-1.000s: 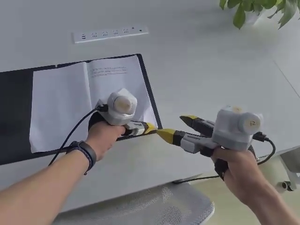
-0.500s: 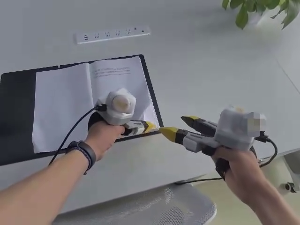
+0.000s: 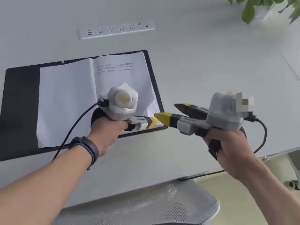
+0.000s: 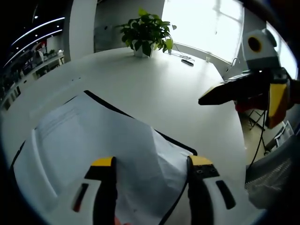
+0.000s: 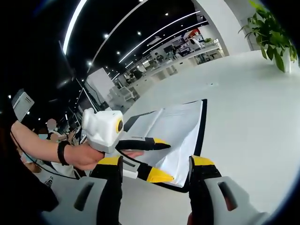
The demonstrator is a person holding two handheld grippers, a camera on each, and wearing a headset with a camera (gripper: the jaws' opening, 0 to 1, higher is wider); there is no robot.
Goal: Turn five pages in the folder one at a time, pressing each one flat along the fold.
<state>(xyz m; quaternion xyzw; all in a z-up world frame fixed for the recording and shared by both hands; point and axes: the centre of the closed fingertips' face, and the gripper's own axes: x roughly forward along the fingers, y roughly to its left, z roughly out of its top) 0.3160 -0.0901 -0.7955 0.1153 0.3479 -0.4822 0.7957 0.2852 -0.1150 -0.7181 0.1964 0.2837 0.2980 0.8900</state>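
The black folder (image 3: 14,108) lies open on the white table, with a white page (image 3: 124,77) on its right half. My left gripper (image 3: 151,123) sits at the folder's lower right corner. In the left gripper view, my left gripper (image 4: 151,161) is open and the slightly curled page corner (image 4: 159,154) lies between the jaws. My right gripper (image 3: 172,112) is open just right of that corner, tips pointing left at the left gripper. Nothing sits between the jaws of the right gripper (image 5: 156,161), which faces the folder (image 5: 180,126) and the left gripper (image 5: 143,159).
A white power strip (image 3: 116,29) lies beyond the folder. A potted plant (image 3: 262,7) stands at the far right corner. The table's front edge runs just below the hands, with a mesh chair (image 3: 154,206) under it. Cables trail from both grippers.
My right gripper has moved left and a little up, closing in on the folder's lower right corner. The left gripper has stayed at that corner. The head view has shifted slightly.
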